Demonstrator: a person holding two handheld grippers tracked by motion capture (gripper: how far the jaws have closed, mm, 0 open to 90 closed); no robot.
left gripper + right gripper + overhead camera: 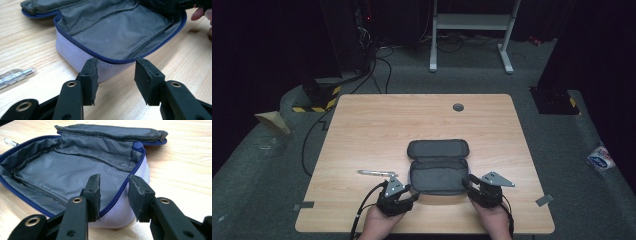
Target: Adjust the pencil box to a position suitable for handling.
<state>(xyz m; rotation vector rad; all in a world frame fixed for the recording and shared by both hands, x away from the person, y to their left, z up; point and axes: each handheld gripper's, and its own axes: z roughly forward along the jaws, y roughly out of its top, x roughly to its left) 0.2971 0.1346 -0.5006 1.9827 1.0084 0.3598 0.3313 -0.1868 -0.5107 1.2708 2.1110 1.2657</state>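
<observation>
So the pouch (438, 169) is already unzipped and lying open near the front middle of the table (362, 130), lid flap folded back away from the person, grey lining showing and nothing inside as far as I can see. A clear pen (376, 173) sits on the wood just left of it, untouched, so my guess is it's meant to go in and the zipping up comes after. That'd make this roughly the halfway mark, opening done, loading and closing left.

The left gripper (412, 194) is at the pouch's near-left corner. Jaws are about half open with the zipper rim sitting right at the tips, but the pads don't look pressed on it.

The right gripper (468, 183) is at the near-right corner, jaws a bit narrower and straddling the rim, 1 pad inside against the lining, 1 outside with a gap. Can't tell if it's really pinching.
</observation>
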